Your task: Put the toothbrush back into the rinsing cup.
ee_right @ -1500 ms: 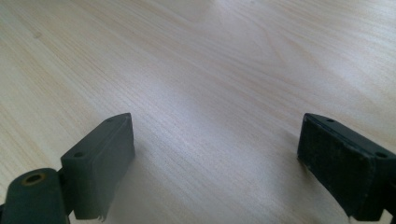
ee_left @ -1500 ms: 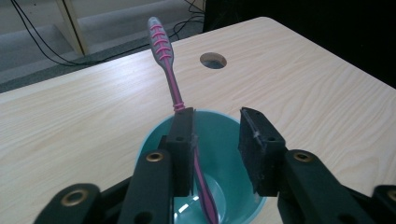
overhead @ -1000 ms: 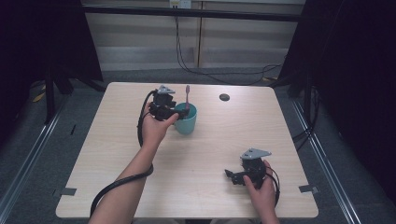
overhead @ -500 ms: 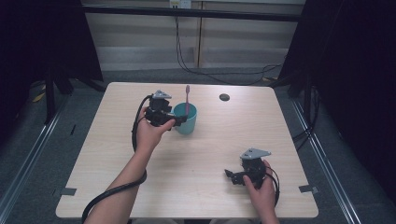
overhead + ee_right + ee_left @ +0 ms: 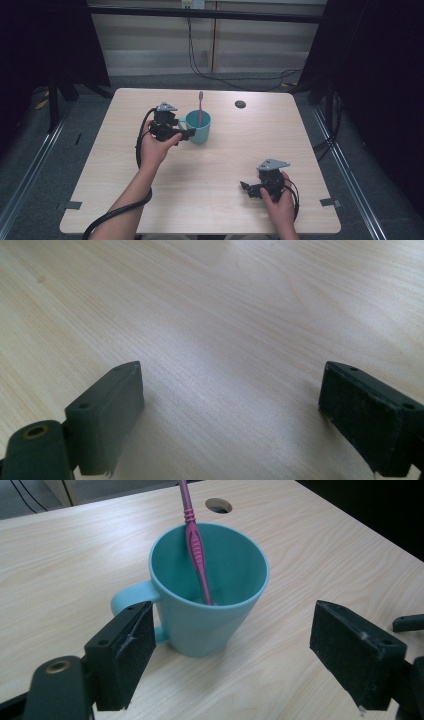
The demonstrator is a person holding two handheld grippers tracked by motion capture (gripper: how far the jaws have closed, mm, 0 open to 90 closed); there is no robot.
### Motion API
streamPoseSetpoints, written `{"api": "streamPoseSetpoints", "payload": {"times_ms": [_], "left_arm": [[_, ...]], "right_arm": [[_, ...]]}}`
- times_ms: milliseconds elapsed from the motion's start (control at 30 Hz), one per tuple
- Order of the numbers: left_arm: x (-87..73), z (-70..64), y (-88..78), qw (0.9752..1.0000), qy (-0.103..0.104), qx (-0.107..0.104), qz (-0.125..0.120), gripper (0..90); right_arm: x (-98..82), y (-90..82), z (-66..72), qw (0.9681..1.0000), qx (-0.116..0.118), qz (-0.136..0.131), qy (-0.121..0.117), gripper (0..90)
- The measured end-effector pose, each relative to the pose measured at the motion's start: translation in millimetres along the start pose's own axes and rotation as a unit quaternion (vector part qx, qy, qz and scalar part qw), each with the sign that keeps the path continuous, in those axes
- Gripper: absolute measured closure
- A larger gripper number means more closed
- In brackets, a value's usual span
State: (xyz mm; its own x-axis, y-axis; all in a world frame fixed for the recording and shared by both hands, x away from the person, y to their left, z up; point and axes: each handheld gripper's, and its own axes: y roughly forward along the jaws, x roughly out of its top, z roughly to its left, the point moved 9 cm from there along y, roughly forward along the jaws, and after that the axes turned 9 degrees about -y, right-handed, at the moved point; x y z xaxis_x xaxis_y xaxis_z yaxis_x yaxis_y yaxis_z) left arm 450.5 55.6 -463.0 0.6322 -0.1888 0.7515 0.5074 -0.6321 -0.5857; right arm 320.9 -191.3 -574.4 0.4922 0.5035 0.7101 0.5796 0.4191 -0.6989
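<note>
My left gripper (image 5: 184, 134) sits just beside the teal mug (image 5: 199, 127), on its handle side, and my jaws there have just been opening; they now stand wide apart with nothing pressed between them. In the left gripper view (image 5: 227, 665) the mug (image 5: 212, 587) stands upright a little beyond the gap, its handle (image 5: 131, 601) turned toward the jaw on the left of that view, and neither pad touches it. A pink toothbrush (image 5: 196, 545) stands in the mug, tilted, its lower end down against the inner wall and its upper part rising past the rim. I can read no brand, label or writing on the mug, the toothbrush or the grippers. The mug is on the far middle of the pale wooden table (image 5: 220, 165), with a small round dark hole (image 5: 240, 104) in the tabletop beyond it to the right. My right gripper (image 5: 246, 187) rests low near the near right edge of the table, well apart from the mug, held in my right hand (image 5: 279, 202). In the right gripper view (image 5: 230, 415) its jaws are spread wide over bare wood grain, holding nothing.
</note>
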Motion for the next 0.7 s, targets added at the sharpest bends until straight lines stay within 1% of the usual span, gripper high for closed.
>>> {"api": "streamPoseSetpoints", "payload": {"times_ms": [200,467,533,700], "left_arm": [[-8.4,3.2,-4.1,1.0,-0.003,-0.002,0.002,16.3],[-21.5,12.4,-10.8,0.9999,-0.013,-0.003,-0.003,15.7],[-25.2,15.0,-13.0,0.9999,-0.011,-0.003,-0.001,15.6],[-36.6,20.6,-16.3,0.9999,-0.015,-0.004,-0.001,15.5]], "right_arm": [[0.3,0.3,0.2,1.0,0.0,0.0,0.0,10.5],[0.9,0.8,-0.1,1.0,0.001,-0.002,-0.004,10.5],[0.9,0.9,-0.1,1.0,0.001,-0.002,-0.004,10.5],[1.0,1.0,0.1,1.0,0.001,-0.002,-0.004,10.5]]}}
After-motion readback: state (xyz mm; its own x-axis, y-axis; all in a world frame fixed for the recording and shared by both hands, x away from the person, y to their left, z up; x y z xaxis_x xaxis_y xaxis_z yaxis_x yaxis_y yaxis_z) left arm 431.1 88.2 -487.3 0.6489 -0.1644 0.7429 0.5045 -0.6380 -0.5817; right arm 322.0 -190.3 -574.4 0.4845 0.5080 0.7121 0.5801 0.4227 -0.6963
